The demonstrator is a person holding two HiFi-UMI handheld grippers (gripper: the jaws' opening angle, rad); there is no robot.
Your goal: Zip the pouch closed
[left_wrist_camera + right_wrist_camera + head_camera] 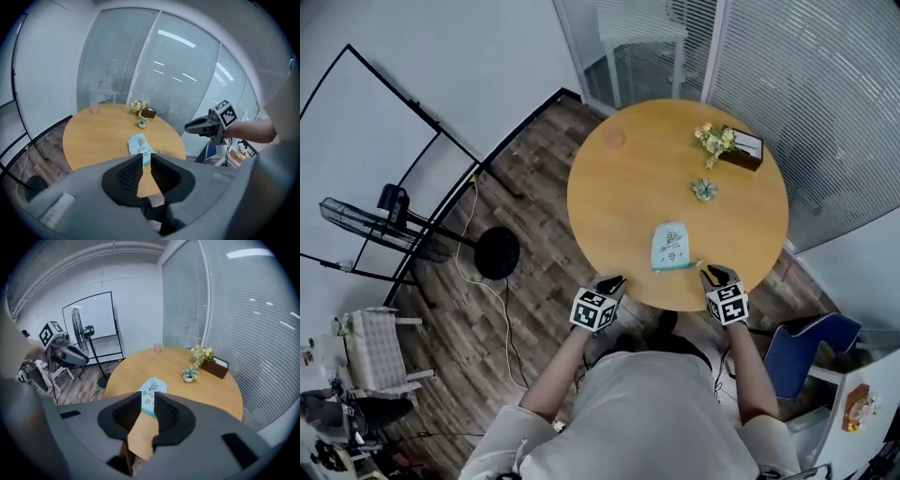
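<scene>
A light blue pouch with small printed pictures lies flat on the round wooden table, close to its near edge. A teal zipper band runs along the pouch's near side, and I cannot tell how far it is zipped. My left gripper hovers at the table edge to the pouch's left, apart from it, jaws nearly together and holding nothing. My right gripper hovers just right of the pouch's near corner, likewise. Ahead of the left jaws lies the pouch. It also lies beyond the right jaws.
A small potted plant and a dark box of yellow flowers stand on the far right of the table, a pink cup at the far left. A blue chair is at right, a fan stand at left.
</scene>
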